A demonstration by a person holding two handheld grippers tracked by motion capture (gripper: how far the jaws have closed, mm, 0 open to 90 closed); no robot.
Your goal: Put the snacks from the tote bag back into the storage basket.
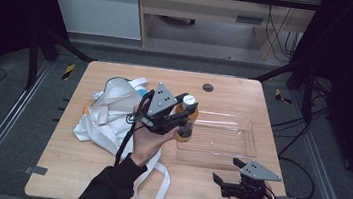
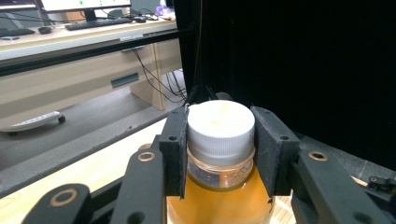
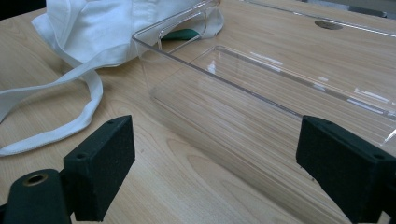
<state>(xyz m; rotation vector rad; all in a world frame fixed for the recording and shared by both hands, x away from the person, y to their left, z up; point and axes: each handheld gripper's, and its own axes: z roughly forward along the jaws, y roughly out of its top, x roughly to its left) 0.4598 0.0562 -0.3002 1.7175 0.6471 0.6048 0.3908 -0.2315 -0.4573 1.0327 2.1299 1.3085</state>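
Observation:
A bottle [image 1: 186,127] of orange liquid with a white cap [image 2: 219,122] is upright at the left end of the clear plastic tray [image 1: 239,149]. My left gripper [image 1: 186,111] is shut on the bottle's cap and neck, with a black pad [image 2: 175,149] on each side. I cannot tell whether the bottle's base touches the tray. My right gripper [image 1: 227,169] is open and holds nothing, low near the table's front right. In the right gripper view the right gripper [image 3: 233,172] faces the tray's near wall [image 3: 219,116] from close by.
A crumpled white cloth bag [image 1: 110,109] lies left of the tray, its straps [image 1: 158,178] trailing toward the front edge. Something green [image 3: 183,33] shows under the bag's edge. A dark round grommet [image 1: 208,87] sits at the table's back. Bare wood lies around the right gripper.

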